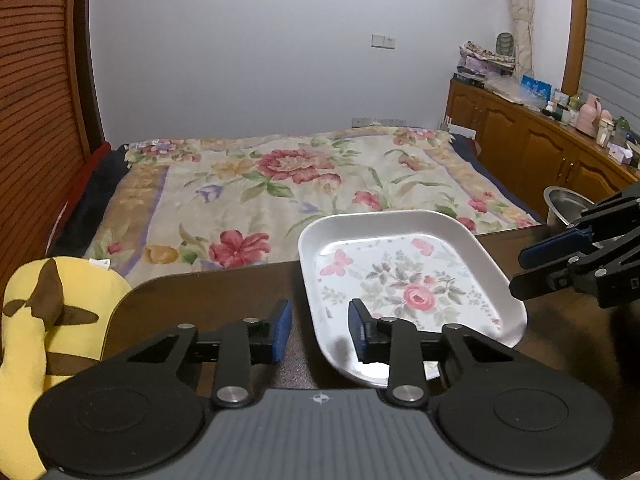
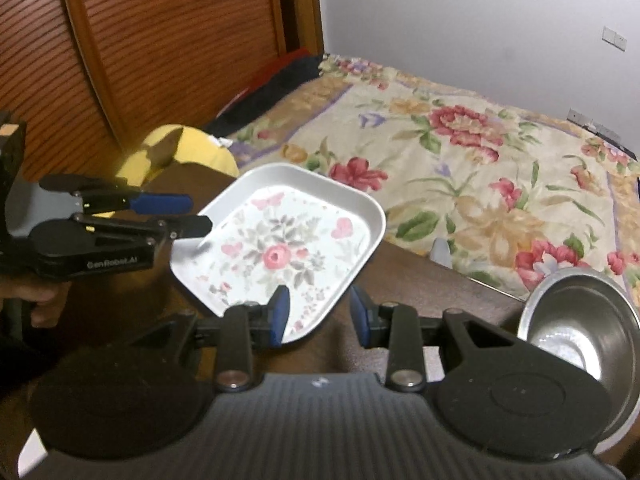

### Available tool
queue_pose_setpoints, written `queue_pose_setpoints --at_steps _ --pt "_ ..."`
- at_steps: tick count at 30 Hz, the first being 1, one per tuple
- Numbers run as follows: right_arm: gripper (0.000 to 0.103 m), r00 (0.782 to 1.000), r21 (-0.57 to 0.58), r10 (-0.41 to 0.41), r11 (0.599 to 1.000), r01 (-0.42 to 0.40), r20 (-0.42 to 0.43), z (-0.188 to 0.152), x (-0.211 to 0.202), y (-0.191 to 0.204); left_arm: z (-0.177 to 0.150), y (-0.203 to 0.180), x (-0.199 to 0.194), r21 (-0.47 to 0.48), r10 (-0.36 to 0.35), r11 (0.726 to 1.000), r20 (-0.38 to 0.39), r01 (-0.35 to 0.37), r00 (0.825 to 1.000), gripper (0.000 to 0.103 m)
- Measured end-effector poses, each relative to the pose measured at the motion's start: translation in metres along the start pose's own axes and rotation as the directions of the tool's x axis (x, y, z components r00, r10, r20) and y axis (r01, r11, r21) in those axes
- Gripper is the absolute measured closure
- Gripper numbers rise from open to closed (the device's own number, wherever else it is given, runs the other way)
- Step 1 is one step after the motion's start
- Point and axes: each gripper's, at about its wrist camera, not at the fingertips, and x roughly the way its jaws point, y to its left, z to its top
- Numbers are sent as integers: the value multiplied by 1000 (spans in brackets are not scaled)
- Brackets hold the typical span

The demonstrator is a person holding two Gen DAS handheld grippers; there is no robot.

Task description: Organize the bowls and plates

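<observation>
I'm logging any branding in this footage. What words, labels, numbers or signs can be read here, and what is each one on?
"GenRobot.AI": pale lettering on the black side of the left hand-held gripper, seen from the right wrist view; slightly blurred.
A small pale emblem, no letters, on the grey body behind each camera's own fingers.
Boxes and bottles on the wooden cabinet: any print is too small to read.
The floral plate and steel bowl carry no text.

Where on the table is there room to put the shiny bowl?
The dark wooden table is bare left of the white flowered square plate, toward the yellow plush toy. It is crowded on the right, between that plate and the steel bowl.
</observation>
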Motion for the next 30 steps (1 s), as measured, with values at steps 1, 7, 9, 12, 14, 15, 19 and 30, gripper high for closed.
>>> queue_pose_setpoints --at_steps 1,7,9,12,14,15,19,30 --pt "68 1000 -2 2 1000 -2 -8 1 2 0 -1 1 1 -4 -1 1000 -3 1 1000 74" --pt "69 999 -14 -6 1000 5 -49 2 11 0 -4 6 10 -34 -14 999 -8 14 1000 83" --pt "70 998 -17 -7 1000 6 -59 2 14 -1 -5 7 12 -39 -20 999 -11 20 1000 86" --pt "72 997 -15 -2 1000 1 -72 3 19 -3 -5 9 13 -48 -29 998 -7 29 1000 87" --pt "77 997 -12 -1 1000 0 -79 4 22 -4 -5 10 13 -53 -33 998 -5 33 999 87" --pt "77 996 -7 1 1000 -2 -84 5 23 -5 -6 10 13 -54 -35 998 -4 35 999 87" --pt "77 996 -9 4 1000 -5 -93 5 27 -6 -6 12 14 -60 -43 997 0 43 999 87" --pt "83 994 -37 1 999 -6 -113 8 33 1 -5 11 15 -72 -62 996 -8 61 998 91"
